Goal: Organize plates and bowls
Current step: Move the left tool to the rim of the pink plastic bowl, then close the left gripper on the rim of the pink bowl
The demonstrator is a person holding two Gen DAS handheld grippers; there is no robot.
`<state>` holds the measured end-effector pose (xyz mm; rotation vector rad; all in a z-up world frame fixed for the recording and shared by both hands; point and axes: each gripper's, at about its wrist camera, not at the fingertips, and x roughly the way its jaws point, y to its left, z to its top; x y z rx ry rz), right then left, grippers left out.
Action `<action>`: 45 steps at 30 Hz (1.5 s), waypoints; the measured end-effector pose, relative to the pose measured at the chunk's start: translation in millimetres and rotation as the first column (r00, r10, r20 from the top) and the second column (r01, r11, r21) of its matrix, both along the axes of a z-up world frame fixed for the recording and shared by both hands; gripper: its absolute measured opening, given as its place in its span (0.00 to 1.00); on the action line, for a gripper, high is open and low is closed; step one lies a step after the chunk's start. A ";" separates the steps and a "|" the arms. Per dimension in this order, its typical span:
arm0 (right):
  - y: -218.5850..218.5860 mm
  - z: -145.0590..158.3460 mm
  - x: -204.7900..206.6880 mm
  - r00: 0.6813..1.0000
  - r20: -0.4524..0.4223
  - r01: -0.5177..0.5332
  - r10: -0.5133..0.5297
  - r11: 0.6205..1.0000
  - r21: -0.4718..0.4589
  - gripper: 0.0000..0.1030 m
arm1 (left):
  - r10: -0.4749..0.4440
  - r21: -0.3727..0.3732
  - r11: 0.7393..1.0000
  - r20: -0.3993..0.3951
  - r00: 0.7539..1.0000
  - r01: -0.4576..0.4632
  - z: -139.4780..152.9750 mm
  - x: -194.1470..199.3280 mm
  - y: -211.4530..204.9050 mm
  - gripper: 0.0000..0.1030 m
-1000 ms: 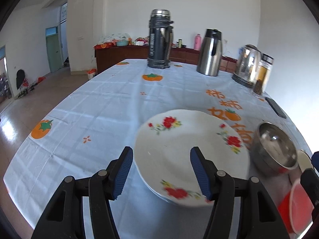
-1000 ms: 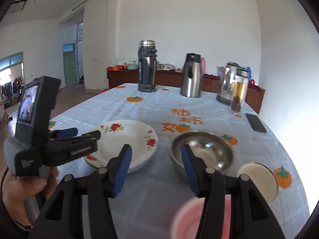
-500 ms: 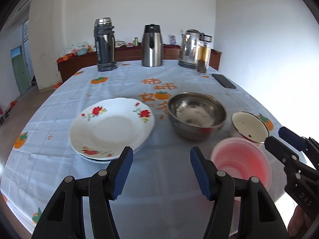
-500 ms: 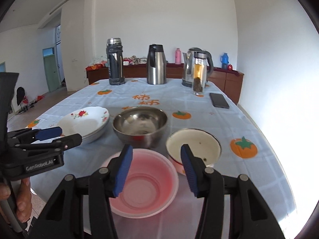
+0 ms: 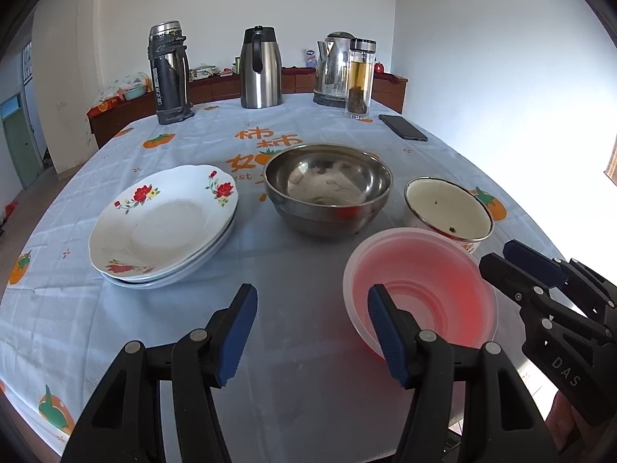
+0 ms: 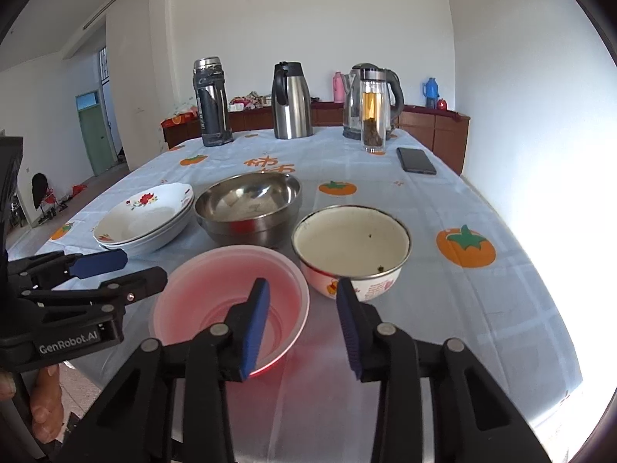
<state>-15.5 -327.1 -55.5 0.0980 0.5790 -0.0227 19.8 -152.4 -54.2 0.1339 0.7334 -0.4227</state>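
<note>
A stack of white flowered plates (image 5: 164,227) (image 6: 148,222) lies at the left of the table. A steel bowl (image 5: 327,187) (image 6: 248,204) stands right of it. A white enamel bowl (image 5: 447,208) (image 6: 351,247) is further right. A pink plastic bowl (image 5: 418,289) (image 6: 227,301) stands nearest the front edge. My left gripper (image 5: 312,332) is open and empty, just left of the pink bowl. My right gripper (image 6: 302,326) is open and empty, over the pink bowl's right rim, in front of the enamel bowl.
At the table's far end stand a dark thermos (image 5: 169,73), a steel carafe (image 5: 260,69), an electric kettle (image 5: 331,69) and a glass tea bottle (image 5: 360,79). A black phone (image 5: 403,127) lies at the far right. The table's front edge is close below both grippers.
Both grippers have swung right and pulled back toward the front edge. The left view went from the plates alone to all the dishes. The right gripper's jaws now stand closer together.
</note>
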 end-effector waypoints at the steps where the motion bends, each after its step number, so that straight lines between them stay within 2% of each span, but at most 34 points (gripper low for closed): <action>1: -0.5 -0.8 0.3 1.000 -0.003 -0.007 0.007 1.000 0.013 0.29 | -0.003 0.000 1.000 -0.001 1.000 0.003 -0.7 -0.9 -0.6 0.60; 11: -2.1 -8.3 -4.3 0.999 -0.029 -0.022 0.023 0.999 0.033 0.26 | -0.036 -0.008 0.999 -0.022 0.999 0.036 -4.4 -6.0 -5.8 0.60; 18: -4.0 -15.0 -4.7 0.999 -0.042 -0.032 0.034 0.997 0.067 0.19 | -0.048 -0.018 0.999 -0.039 0.998 0.047 -7.0 -4.7 -8.7 0.59; 20: -3.0 -15.7 -3.8 0.998 -0.041 -0.038 0.041 0.997 0.071 0.16 | -0.057 -0.024 0.998 -0.050 0.997 0.056 -8.5 -3.9 -10.4 0.51; 24: -2.1 -17.2 -2.8 0.998 -0.041 -0.040 0.043 0.996 0.075 0.12 | -0.079 -0.020 0.997 -0.075 0.994 0.077 -13.5 -3.5 -15.5 0.24; 25: -1.2 -17.1 -3.3 0.998 -0.038 -0.043 0.046 0.996 0.074 0.12 | -0.082 -0.015 0.997 -0.076 0.994 0.081 -14.3 -4.4 -17.0 0.22; 32: -0.1 -14.6 -2.5 0.999 -0.029 -0.036 0.039 0.996 0.076 0.13 | -0.078 -0.011 0.997 -0.051 0.996 0.078 -10.8 -7.9 -17.8 0.22; 45: 8.0 9.8 -1.3 0.998 0.028 -0.059 0.058 0.996 0.061 0.13 | -0.037 -0.039 0.999 0.000 0.999 0.037 11.0 -3.8 -8.4 0.22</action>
